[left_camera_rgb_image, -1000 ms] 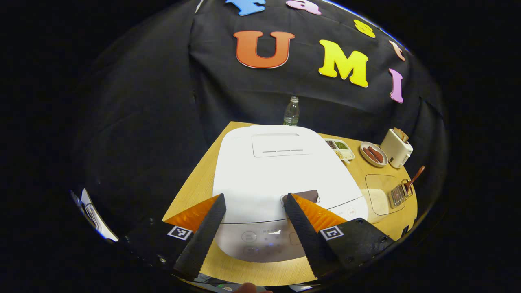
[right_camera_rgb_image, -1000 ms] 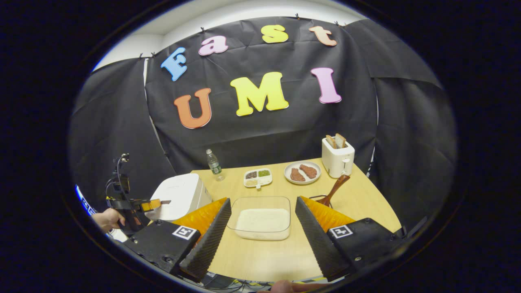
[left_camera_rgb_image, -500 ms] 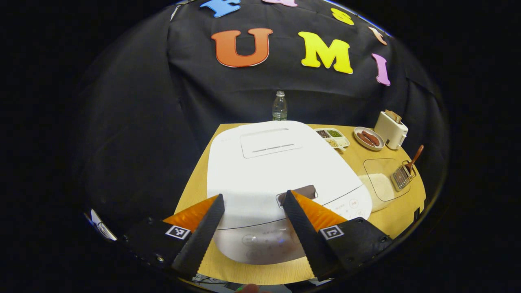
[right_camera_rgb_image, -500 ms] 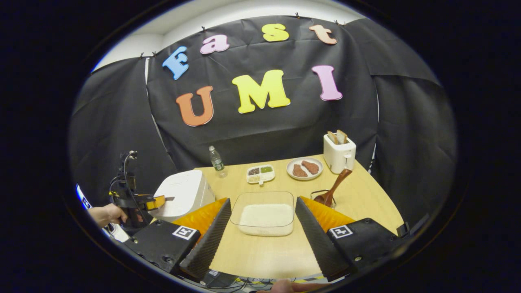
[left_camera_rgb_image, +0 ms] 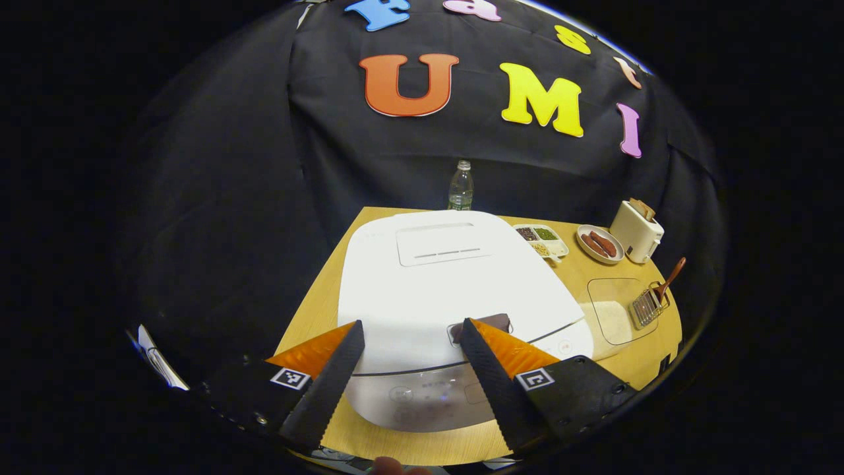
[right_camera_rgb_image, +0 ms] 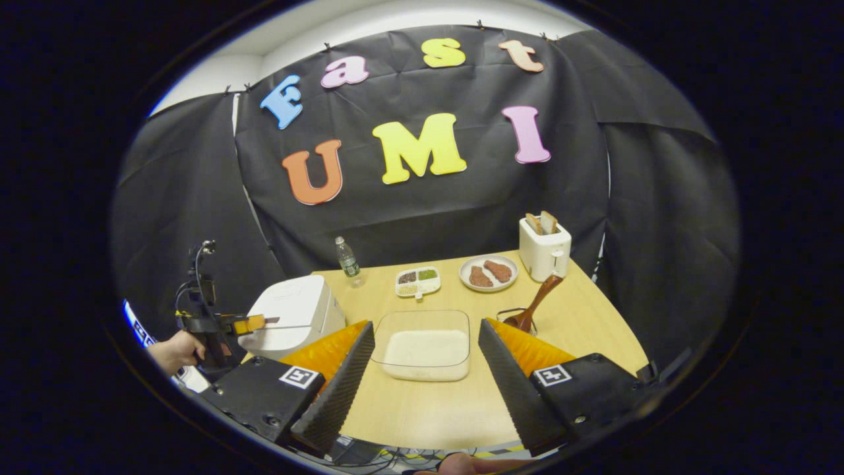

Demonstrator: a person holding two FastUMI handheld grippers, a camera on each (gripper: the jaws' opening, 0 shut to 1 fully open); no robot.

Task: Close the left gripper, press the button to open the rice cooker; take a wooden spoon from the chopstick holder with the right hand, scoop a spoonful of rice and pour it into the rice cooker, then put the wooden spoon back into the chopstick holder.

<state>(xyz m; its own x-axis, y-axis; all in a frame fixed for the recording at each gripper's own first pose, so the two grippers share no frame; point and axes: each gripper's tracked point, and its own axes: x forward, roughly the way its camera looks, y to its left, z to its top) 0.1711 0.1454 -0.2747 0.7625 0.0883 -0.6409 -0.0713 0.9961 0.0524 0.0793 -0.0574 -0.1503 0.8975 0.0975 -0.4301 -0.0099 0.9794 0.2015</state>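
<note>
- While your left gripper (left_camera_rgb_image: 410, 323) is hovering, fingers apart, above the closed rice cooker (left_camera_rgb_image: 448, 290), its button (left_camera_rgb_image: 481, 324) is sitting just beside one fingertip.
- Your right gripper (right_camera_rgb_image: 426, 324) is gaping over the rice container (right_camera_rgb_image: 425, 346).

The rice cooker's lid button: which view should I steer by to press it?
The left gripper view. There the dark lid button sits close up on the rice cooker, just off one finger of the open left gripper. The right gripper view shows the rice cooker small and far off, its button too small to tell.
</note>
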